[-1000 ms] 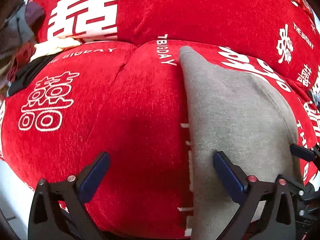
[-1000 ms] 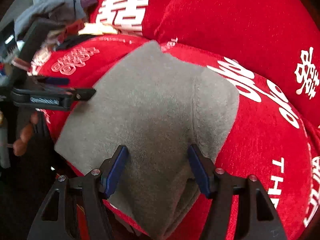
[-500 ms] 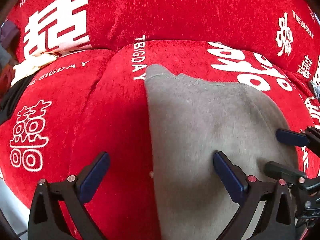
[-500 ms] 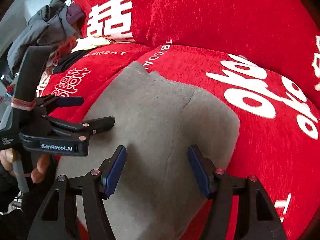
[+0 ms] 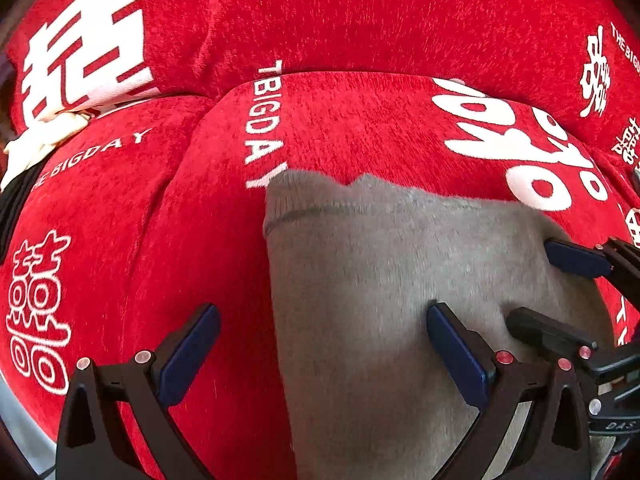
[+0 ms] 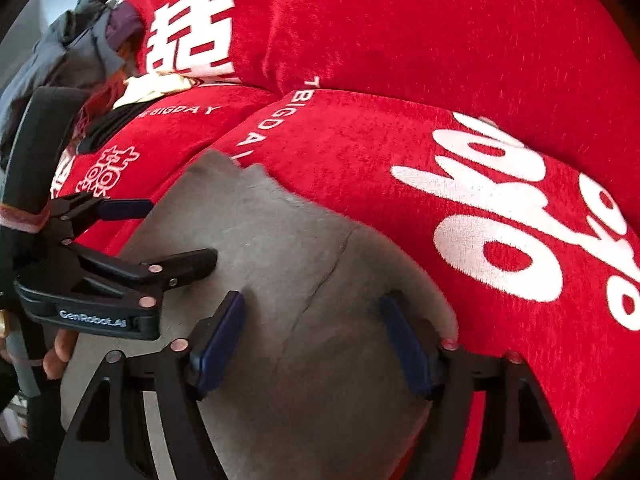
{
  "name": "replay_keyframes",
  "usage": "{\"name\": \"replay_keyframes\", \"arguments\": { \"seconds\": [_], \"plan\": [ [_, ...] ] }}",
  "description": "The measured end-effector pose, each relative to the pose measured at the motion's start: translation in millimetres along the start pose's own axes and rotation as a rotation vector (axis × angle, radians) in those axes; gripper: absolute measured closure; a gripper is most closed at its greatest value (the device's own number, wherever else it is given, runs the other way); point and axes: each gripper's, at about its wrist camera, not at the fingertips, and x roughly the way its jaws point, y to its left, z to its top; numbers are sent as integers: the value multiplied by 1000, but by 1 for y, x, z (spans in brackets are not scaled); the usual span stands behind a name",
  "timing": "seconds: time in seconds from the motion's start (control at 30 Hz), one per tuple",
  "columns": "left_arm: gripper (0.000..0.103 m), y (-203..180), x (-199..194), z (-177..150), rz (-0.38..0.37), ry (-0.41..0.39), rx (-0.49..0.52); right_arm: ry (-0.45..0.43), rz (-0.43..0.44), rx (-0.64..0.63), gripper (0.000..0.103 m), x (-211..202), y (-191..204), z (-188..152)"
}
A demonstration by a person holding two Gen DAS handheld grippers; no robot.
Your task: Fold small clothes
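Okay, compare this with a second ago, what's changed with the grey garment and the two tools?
Both tools shifted across the grey garment: in each view it slid left to right, and more of it shows under the left tool. The right tool has its jaws opening, pads off the cloth. The left tool stayed open, gripping nothing. The garment still lies flat on the red sofa cover.

Red sofa cover (image 5: 360,128) w/ white print; clothes pile (image 6: 80,52) far left.

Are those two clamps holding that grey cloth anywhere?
No. Both the left gripper and right gripper, its jaws opening, hang open above the grey garment; nothing is gripped.
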Motion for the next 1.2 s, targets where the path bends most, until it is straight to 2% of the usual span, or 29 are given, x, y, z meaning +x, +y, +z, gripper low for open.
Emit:
{"name": "replay_keyframes", "arguments": {
  "seconds": [0.1, 0.17, 0.23, 0.3, 0.4, 0.5, 0.57, 0.63, 0.73, 0.83, 0.93, 1.0, 1.07, 1.2],
  "plan": [
    [0, 3, -6, 5, 19, -1, 0, 5, -60, 20, 28, -8, -1, 6],
    [0, 7, -17, 2, 41, -21, -16, -31, -89, 7, 28, -26, 8, 3],
    [0, 12, -33, -8, -19, -37, -27, -68, -60, -42, 28, -45, 23, -7],
    [0, 14, -44, -21, -44, -44, -26, -71, -31, -122, 28, -58, 44, -22],
    [0, 14, -53, -43, -46, -54, 4, -56, -40, -251, 28, -63, 72, -48],
    [0, 15, -47, -63, -46, -47, 28, 0, -87, -313, 28, -49, 77, -70],
    [0, 24, -49, -71, -82, -52, 3, -40, -75, -299, 28, -59, 70, -83],
    [0, 33, -57, -78, -102, -48, -30, -42, -94, -255, 28, -69, 58, -92],
    [0, 35, -77, -91, -67, -83, -27, -28, -128, -135, 27, -93, 39, -111],
    [0, 26, -95, -115, -98, -91, 12, -101, -53, -67, 27, -129, 42, -142],
    [0, 1, -103, -133, -146, -75, 69, -103, 13, -85, 27, -138, 59, -170],
    [0, -22, -109, -130, -179, -86, 118, -77, 24, -116, 28, -129, 70, -183],
    [0, -44, -109, -115, -215, -92, 143, -54, 27, -124, 39, -117, 77, -190],
    [0, -67, -89, -72, -276, -30, 132, -82, 67, -77, 44, -111, 75, -196]
  ]
}}
